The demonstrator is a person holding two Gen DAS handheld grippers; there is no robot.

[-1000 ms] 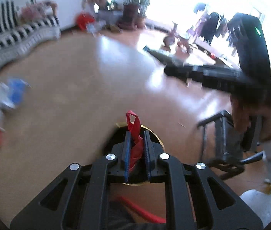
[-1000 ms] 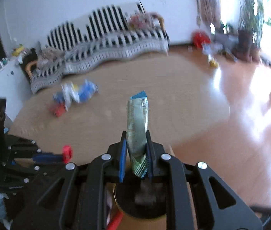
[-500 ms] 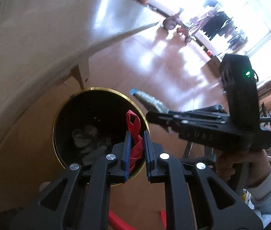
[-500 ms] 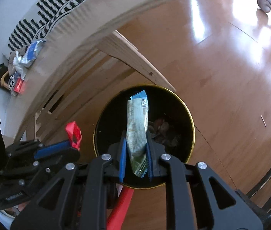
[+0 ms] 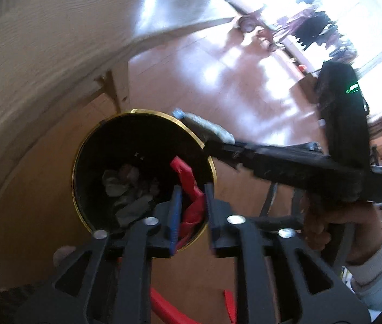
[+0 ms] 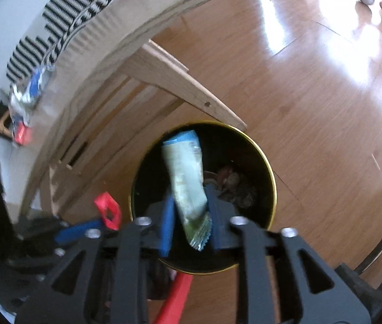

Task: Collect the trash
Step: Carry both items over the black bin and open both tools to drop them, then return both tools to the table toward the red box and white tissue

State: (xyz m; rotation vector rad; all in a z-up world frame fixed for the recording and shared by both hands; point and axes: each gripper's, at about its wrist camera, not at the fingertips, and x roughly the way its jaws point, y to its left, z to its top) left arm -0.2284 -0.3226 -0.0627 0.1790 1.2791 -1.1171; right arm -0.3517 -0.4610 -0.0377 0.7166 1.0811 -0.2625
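Observation:
A black bin with a gold rim (image 5: 75, 172) (image 6: 270, 178) stands on the floor beside the table, with crumpled trash inside. My left gripper (image 5: 191, 199) hangs over the bin's near edge; its jaws have parted and a red wrapper (image 5: 189, 189) sits loosely between them. My right gripper (image 6: 188, 210) hangs over the bin; its jaws have widened and a pale green wrapper with a blue end (image 6: 185, 178) tilts between them. From the left wrist view the right gripper (image 5: 218, 145) reaches in with that wrapper (image 5: 207, 127).
The wooden table (image 5: 42, 54) (image 6: 126, 27) edge and leg (image 6: 185, 86) stand right beside the bin. More wrappers (image 6: 28, 89) lie on the far tabletop. A dark metal chair frame (image 5: 285, 216) is at the right.
Both grippers have opened over the bin. The red wrapper and the green wrapper have come loose and tilted between the jaws. Both views moved slightly closer to the bin.

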